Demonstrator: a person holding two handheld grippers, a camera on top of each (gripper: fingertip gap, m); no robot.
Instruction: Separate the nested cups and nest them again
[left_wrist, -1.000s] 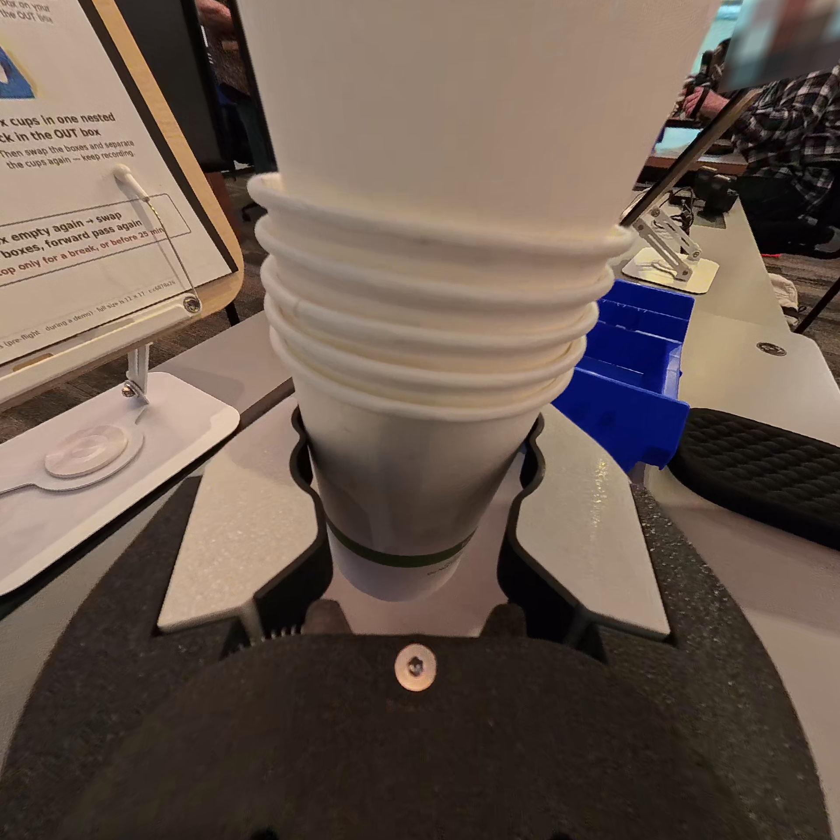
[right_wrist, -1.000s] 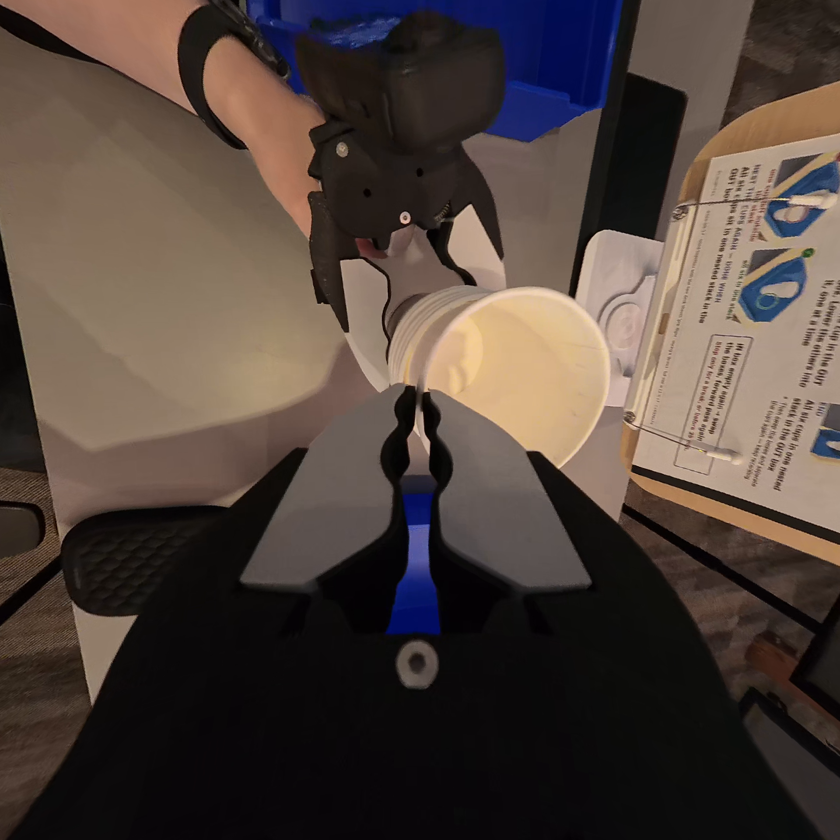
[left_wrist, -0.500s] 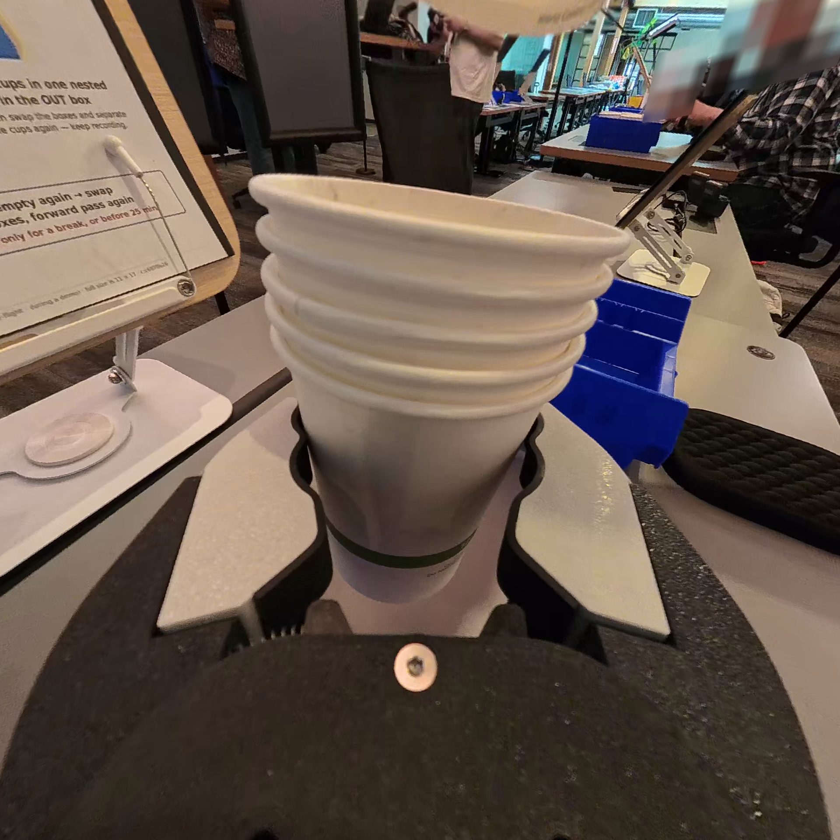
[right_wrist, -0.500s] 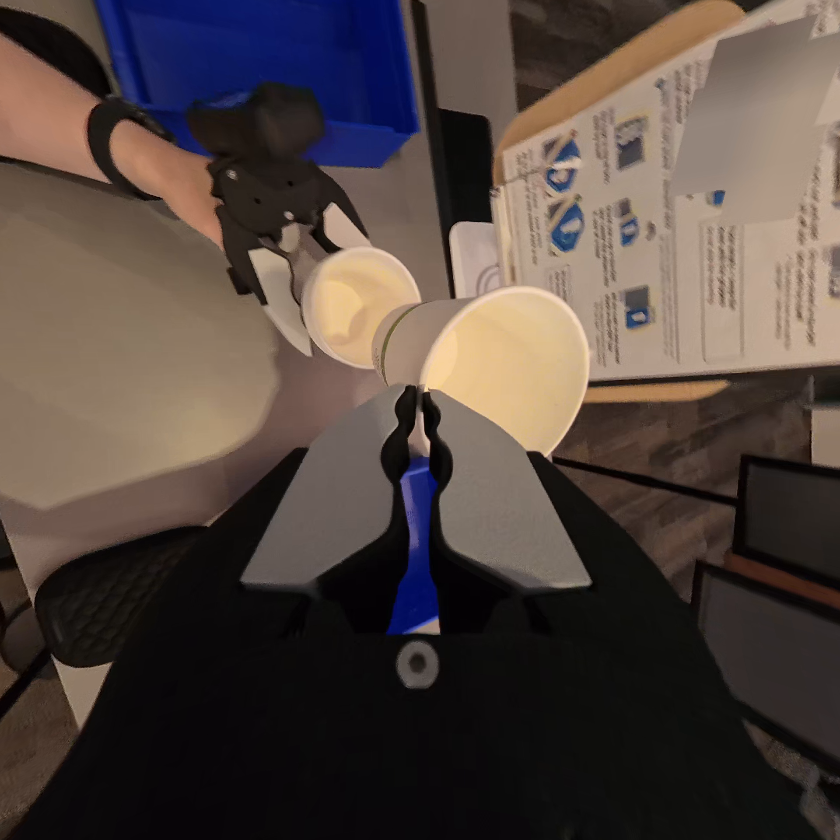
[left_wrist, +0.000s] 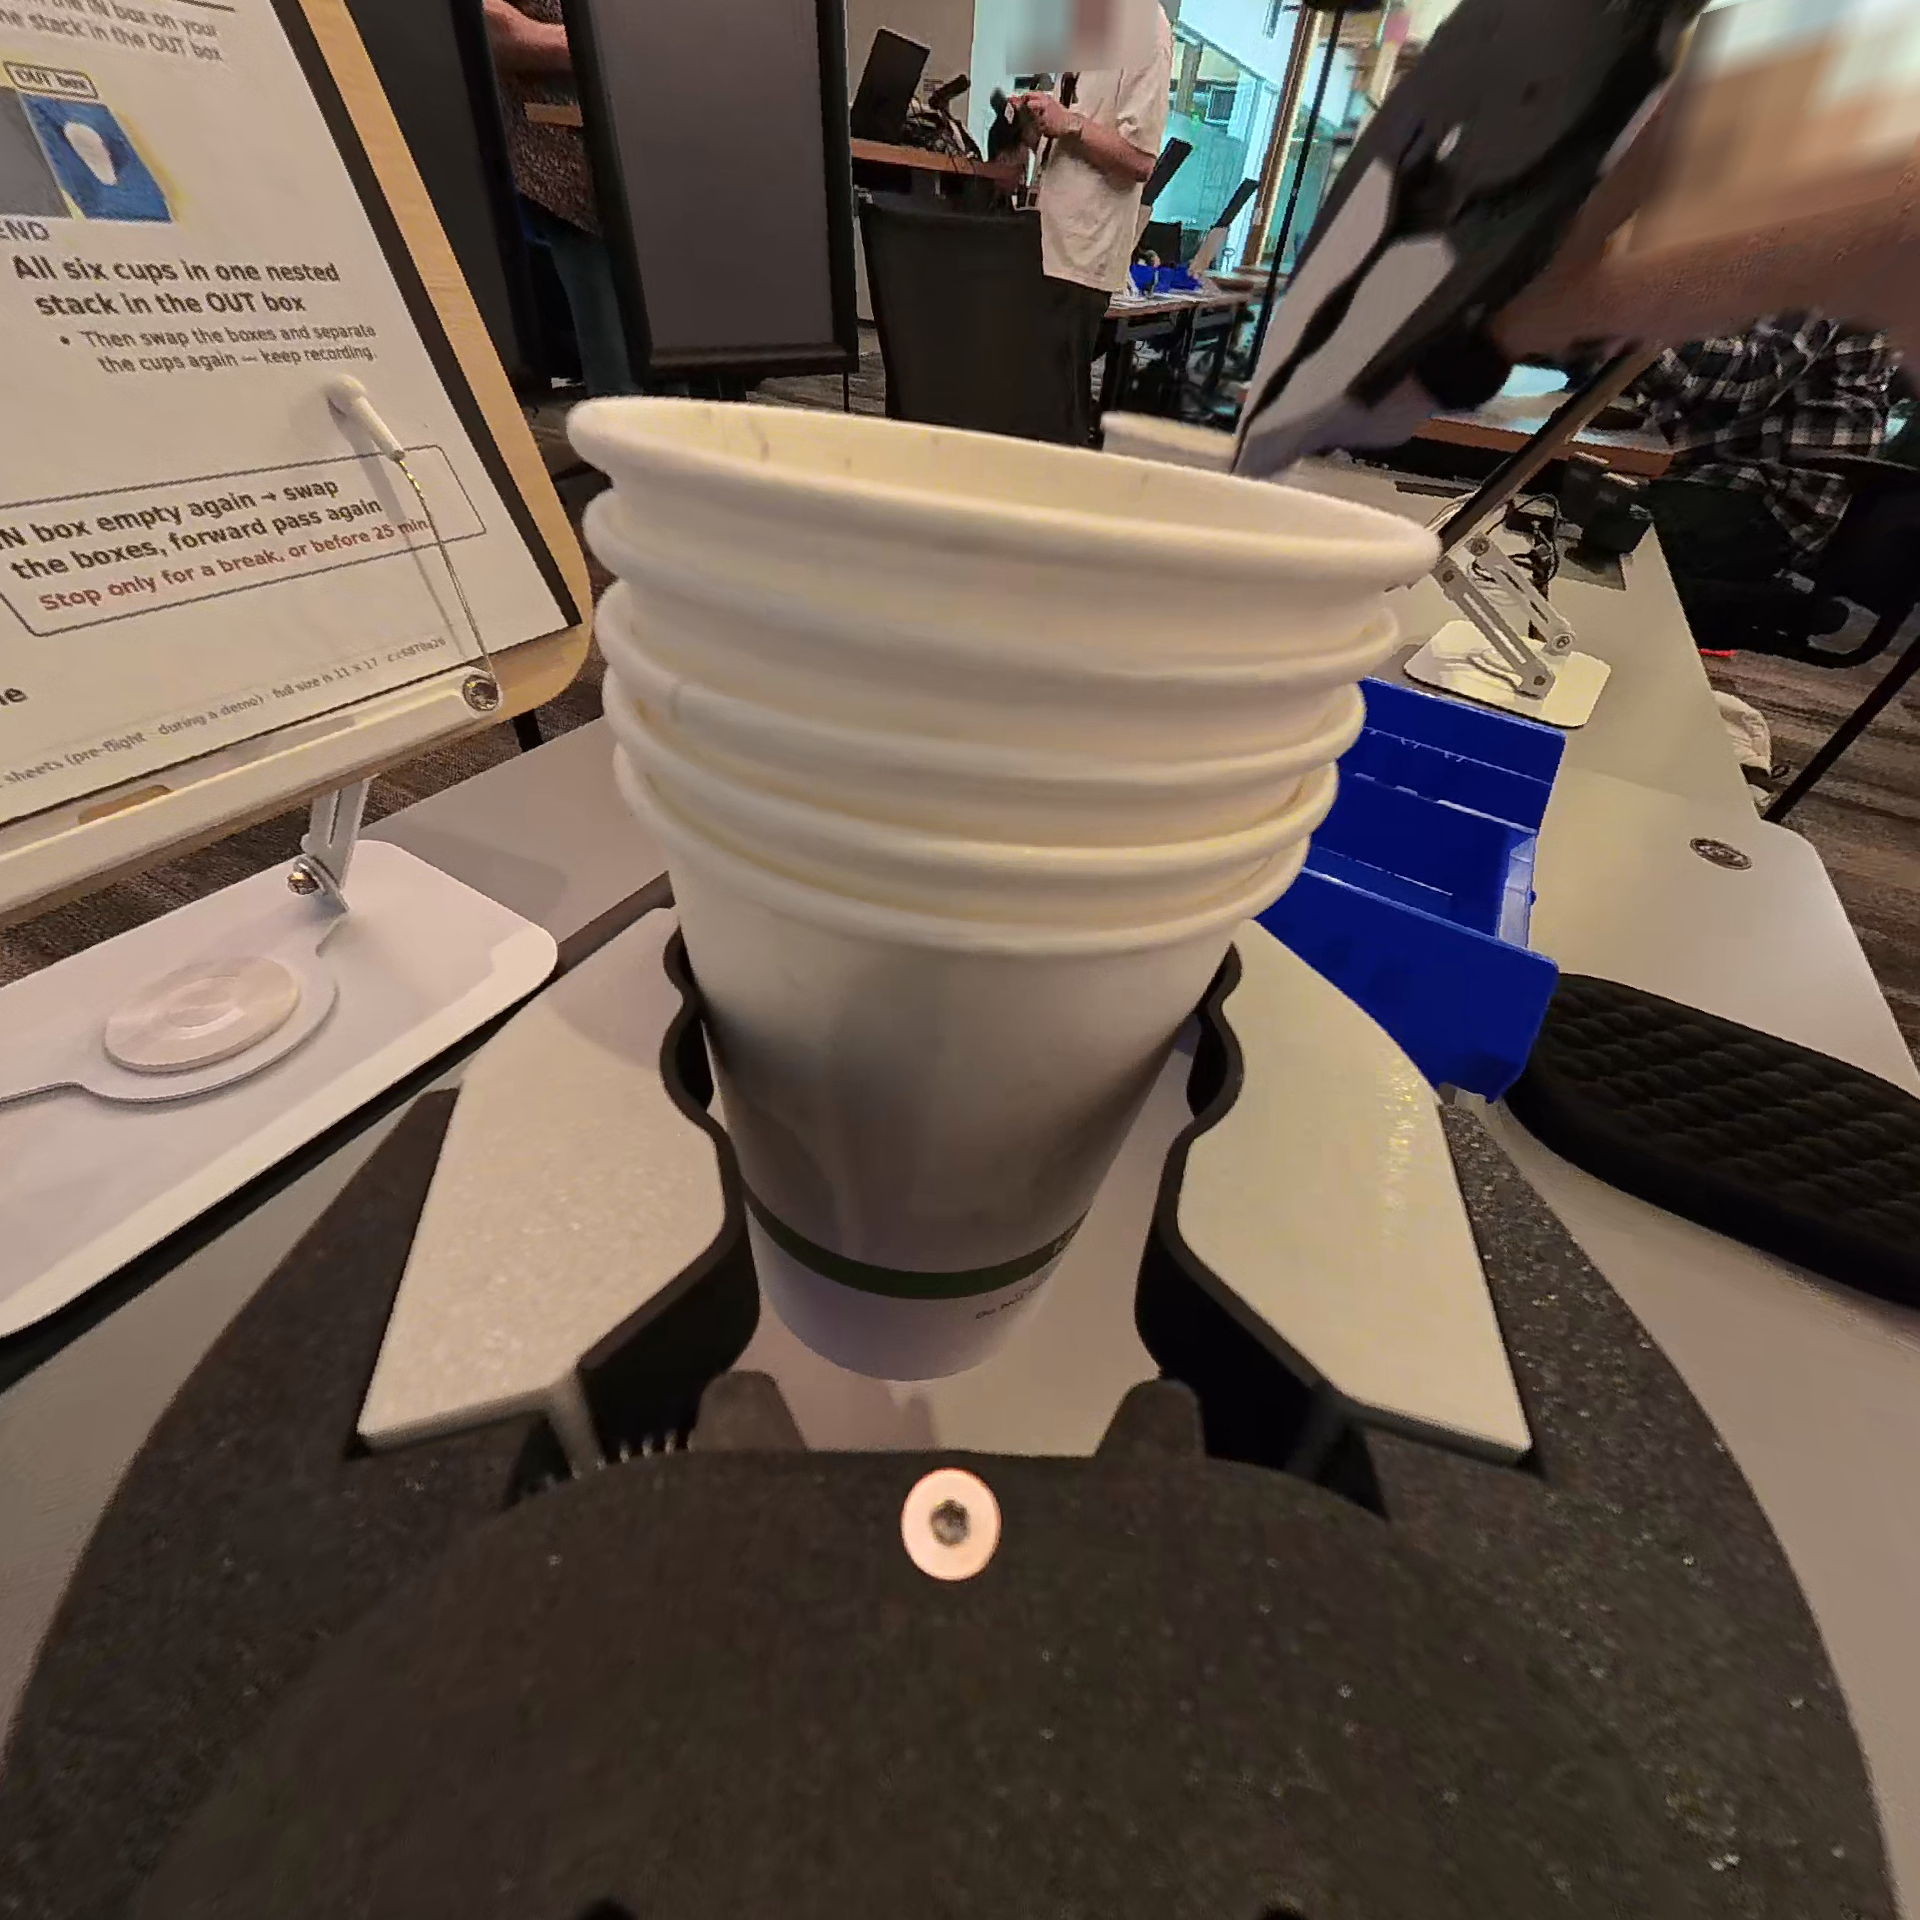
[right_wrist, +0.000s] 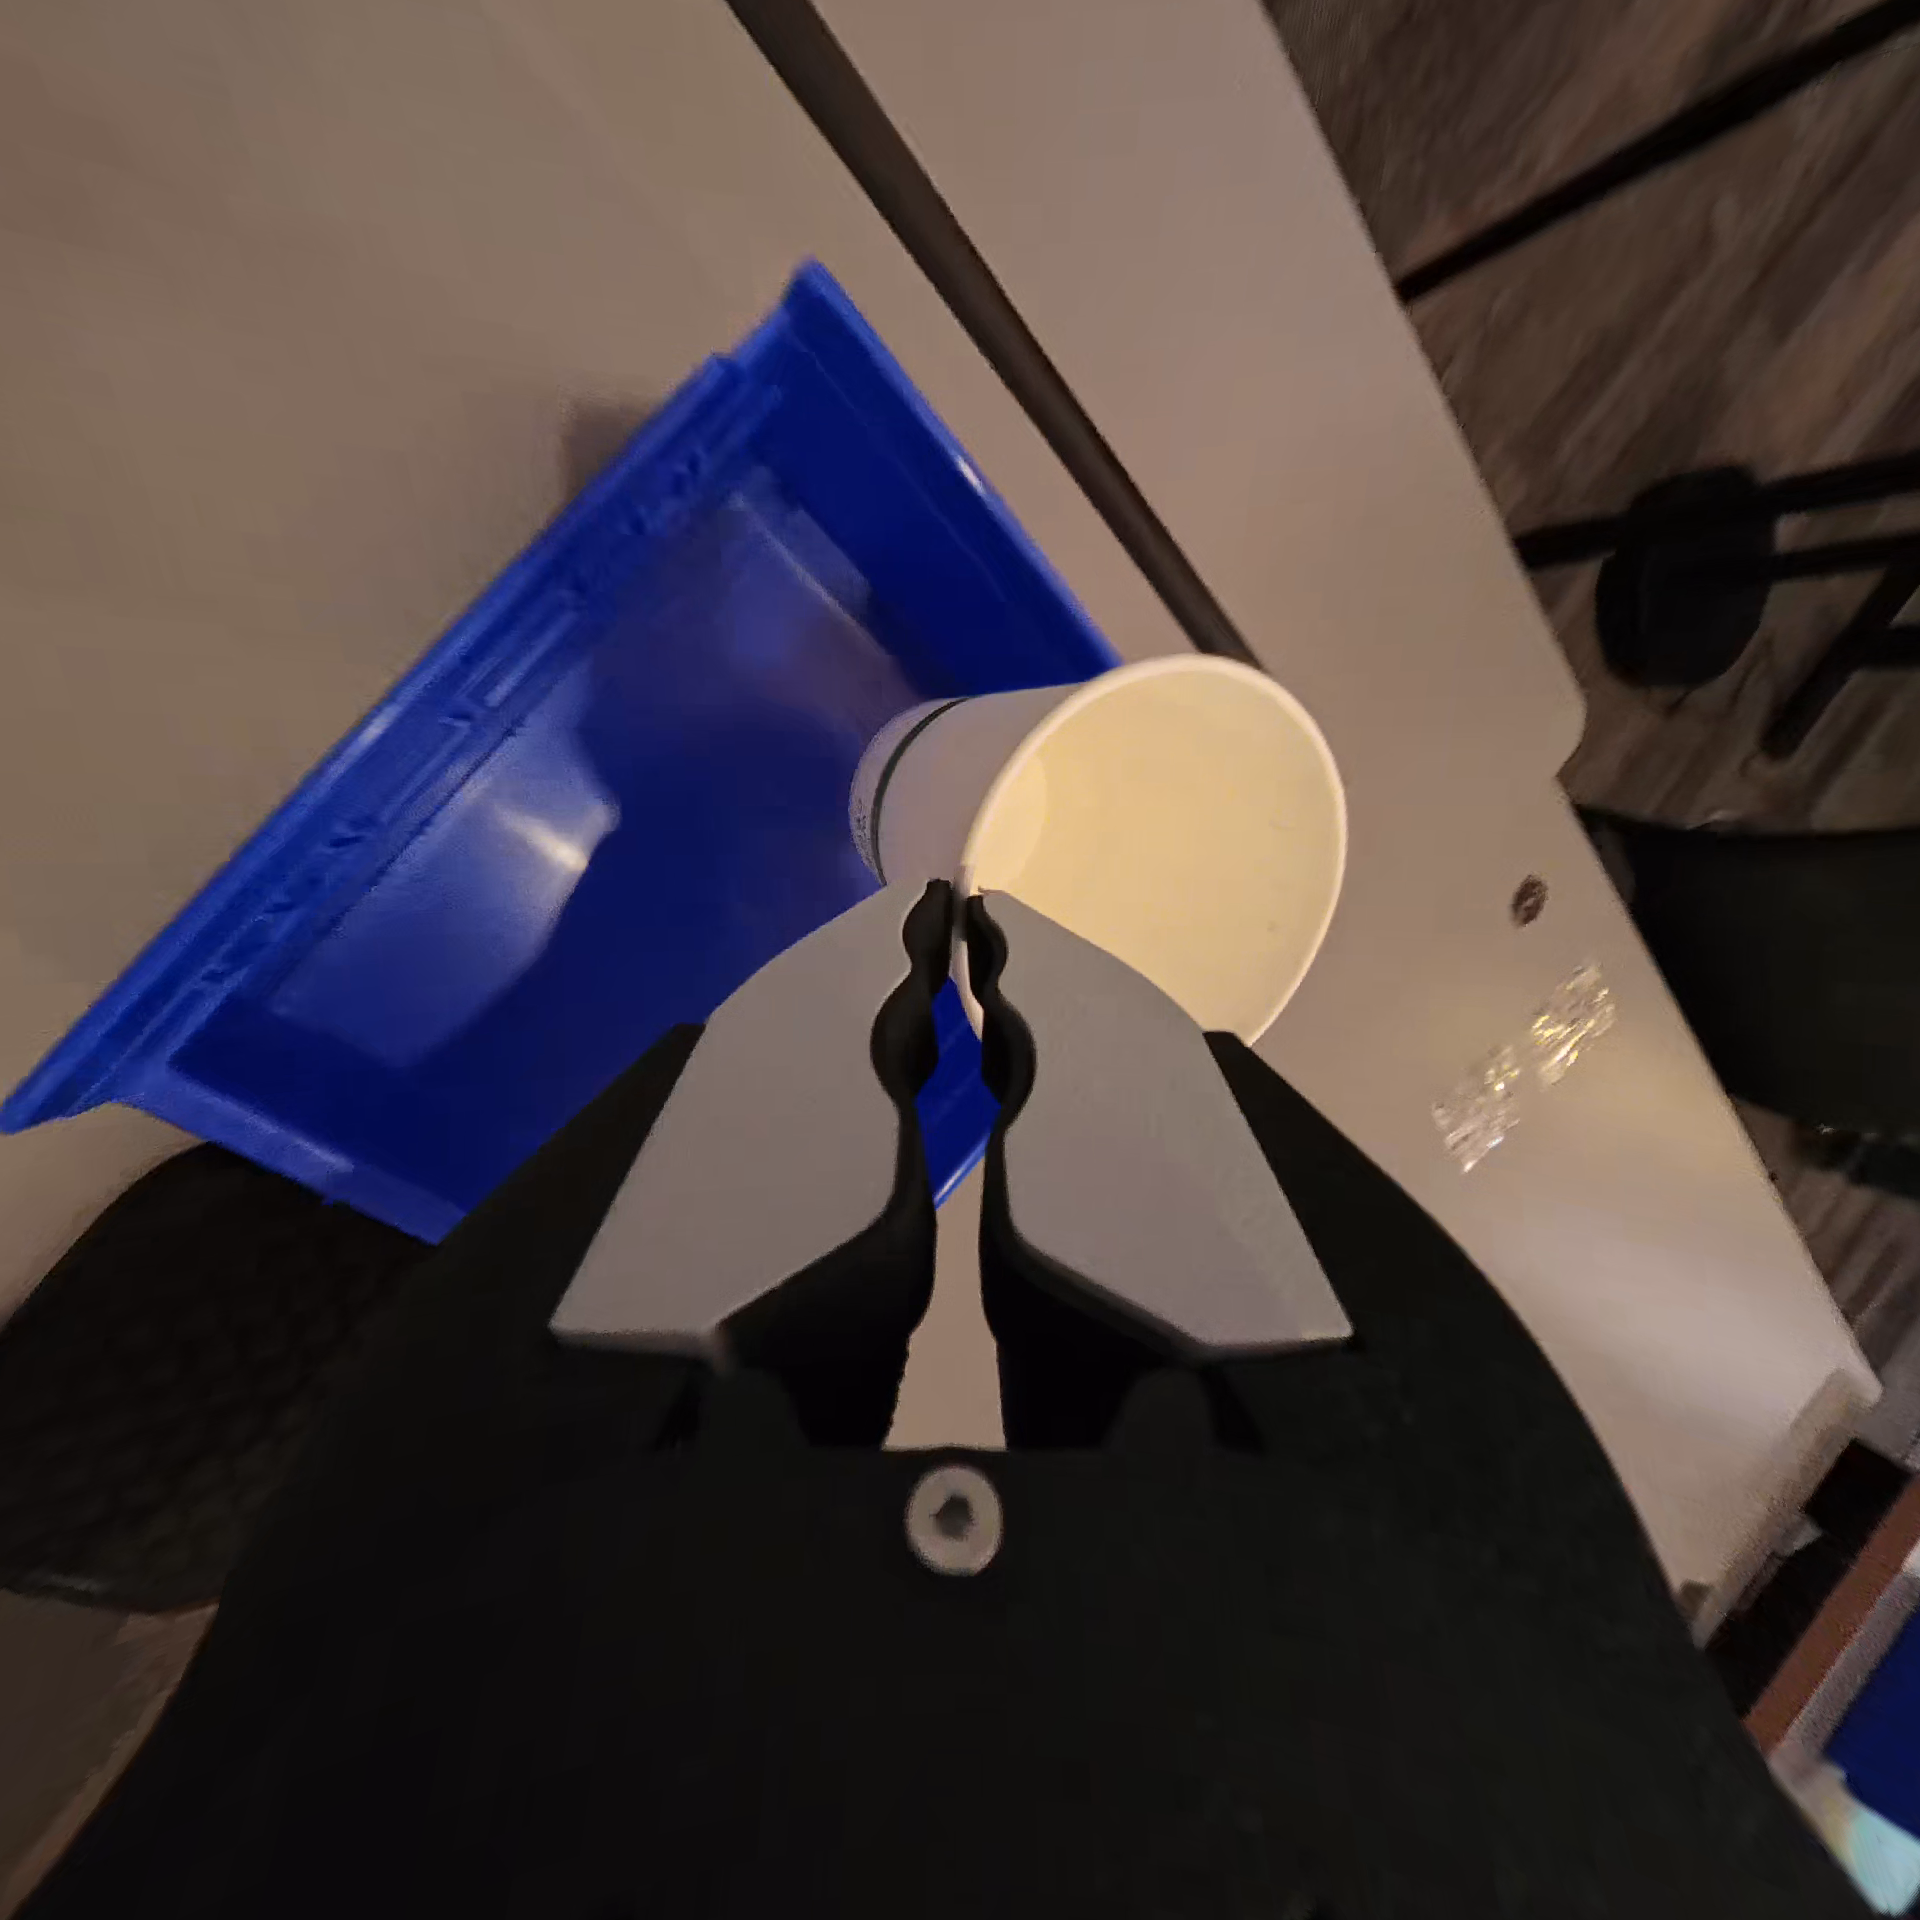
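My left gripper (left_wrist: 951, 1049) is shut on the lower wall of a nested stack of several white paper cups (left_wrist: 966, 790) and holds it upright above the table. My right gripper (right_wrist: 954, 902) is shut on the rim of a single white paper cup (right_wrist: 1143, 831) with a dark band near its base. It holds this cup tilted above a blue bin (right_wrist: 582, 790). In the left wrist view the right gripper (left_wrist: 1371, 343) shows blurred at the upper right, beyond the stack, with part of its cup's rim (left_wrist: 1164, 431).
A blue bin (left_wrist: 1423, 883) stands on the grey table (left_wrist: 1714, 831) right of the stack, with a black mat (left_wrist: 1745, 1122) beside it. An instruction board (left_wrist: 208, 416) on a white stand (left_wrist: 239, 997) is at the left. People sit and stand in the background.
My right gripper has pulled the top cup off the stack and carried it away to over the blue bin. The left gripper still holds the stack in place.
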